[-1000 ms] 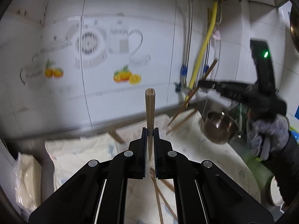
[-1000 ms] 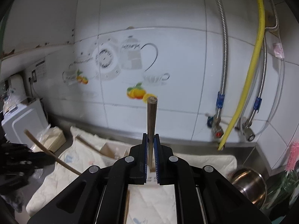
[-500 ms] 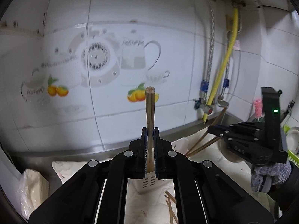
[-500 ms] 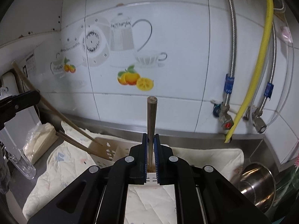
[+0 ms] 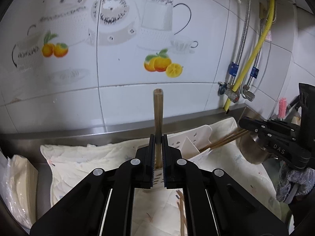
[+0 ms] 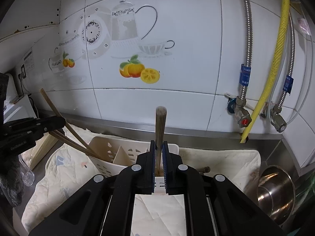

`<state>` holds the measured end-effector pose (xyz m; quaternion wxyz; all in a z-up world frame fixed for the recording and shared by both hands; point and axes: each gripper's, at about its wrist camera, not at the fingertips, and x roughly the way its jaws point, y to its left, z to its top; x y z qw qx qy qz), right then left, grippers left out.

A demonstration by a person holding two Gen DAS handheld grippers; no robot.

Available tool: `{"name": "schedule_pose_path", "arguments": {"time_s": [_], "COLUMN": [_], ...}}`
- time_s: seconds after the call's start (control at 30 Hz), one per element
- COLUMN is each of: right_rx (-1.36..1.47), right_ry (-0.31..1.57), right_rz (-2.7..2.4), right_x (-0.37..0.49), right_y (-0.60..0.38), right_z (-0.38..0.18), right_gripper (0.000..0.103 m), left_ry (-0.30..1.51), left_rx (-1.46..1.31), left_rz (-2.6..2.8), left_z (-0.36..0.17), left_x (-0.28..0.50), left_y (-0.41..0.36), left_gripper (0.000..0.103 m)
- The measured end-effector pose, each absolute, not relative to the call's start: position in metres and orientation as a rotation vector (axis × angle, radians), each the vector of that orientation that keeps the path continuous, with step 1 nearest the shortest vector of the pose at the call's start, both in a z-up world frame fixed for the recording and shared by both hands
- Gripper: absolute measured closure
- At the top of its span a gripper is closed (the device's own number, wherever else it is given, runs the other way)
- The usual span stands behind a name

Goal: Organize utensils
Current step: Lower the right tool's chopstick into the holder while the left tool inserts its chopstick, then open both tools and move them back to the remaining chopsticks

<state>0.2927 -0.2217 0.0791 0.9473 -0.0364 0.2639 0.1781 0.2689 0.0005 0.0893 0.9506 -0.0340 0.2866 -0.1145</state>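
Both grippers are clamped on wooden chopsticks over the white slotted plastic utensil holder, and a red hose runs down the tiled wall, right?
Not quite: the hose is yellow, as the right wrist view shows. Both grippers, left and right, do clamp wooden chopsticks over the white slotted plastic utensil holder.

A white tiled wall (image 6: 177, 29) printed with teapots and oranges (image 6: 135, 70) rises behind a steel tabletop (image 6: 216, 135) spread with a pale quilted cloth (image 6: 65, 177), with a yellow hose (image 6: 275, 59), braided metal hoses (image 6: 247, 39) and a steel pot (image 6: 275, 192) to the right.
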Motion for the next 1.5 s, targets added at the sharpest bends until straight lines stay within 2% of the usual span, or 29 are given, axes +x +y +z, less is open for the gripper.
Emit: {"name": "schedule_pose_path", "arguments": {"time_s": [0.23,0.5,0.53,0.6,0.73,0.87,0.93,1.0,1.03,1.37,1.5], "right_rx": [-0.068,-0.074,-0.076,-0.084,-0.076,-0.071,-0.058,-0.046,-0.039,-0.022,-0.02], "right_ry": [0.531,0.454,0.444,0.416,0.385,0.368,0.368,0.38,0.39,0.505,0.565], "right_rz": [0.361,0.332,0.328,0.318,0.327,0.344,0.359,0.374,0.384,0.391,0.381], "right_x": [0.291,0.264,0.26,0.247,0.223,0.199,0.185,0.175,0.17,0.136,0.125], "right_y": [-0.223,-0.232,-0.233,-0.235,-0.239,-0.241,-0.242,-0.242,-0.242,-0.235,-0.235], "right_z": [0.079,0.092,0.093,0.097,0.1,0.094,0.087,0.078,0.072,-0.004,-0.036], "right_gripper": [0.095,0.073,0.066,0.064,0.055,0.044,0.041,0.037,0.034,0.031,0.031], "left_ry": [0.588,0.556,0.551,0.54,0.513,0.496,0.492,0.493,0.489,0.539,0.562], "left_rx": [-0.076,-0.09,-0.09,-0.087,-0.086,-0.087,-0.085,-0.082,-0.077,-0.105,-0.126], "left_rz": [-0.234,-0.233,-0.234,-0.235,-0.233,-0.227,-0.225,-0.218,-0.211,-0.145,-0.109], "left_z": [0.087,0.096,0.098,0.1,0.103,0.101,0.097,0.091,0.087,0.035,0.018], "left_x": [0.269,0.252,0.249,0.241,0.219,0.195,0.184,0.172,0.166,0.124,0.113], "left_y": [0.001,0.004,0.004,0.003,0.003,0.005,0.005,0.006,0.006,0.02,0.028], "left_gripper": [0.096,0.084,0.083,0.08,0.069,0.048,0.043,0.03,0.03,0.016,0.015]}}
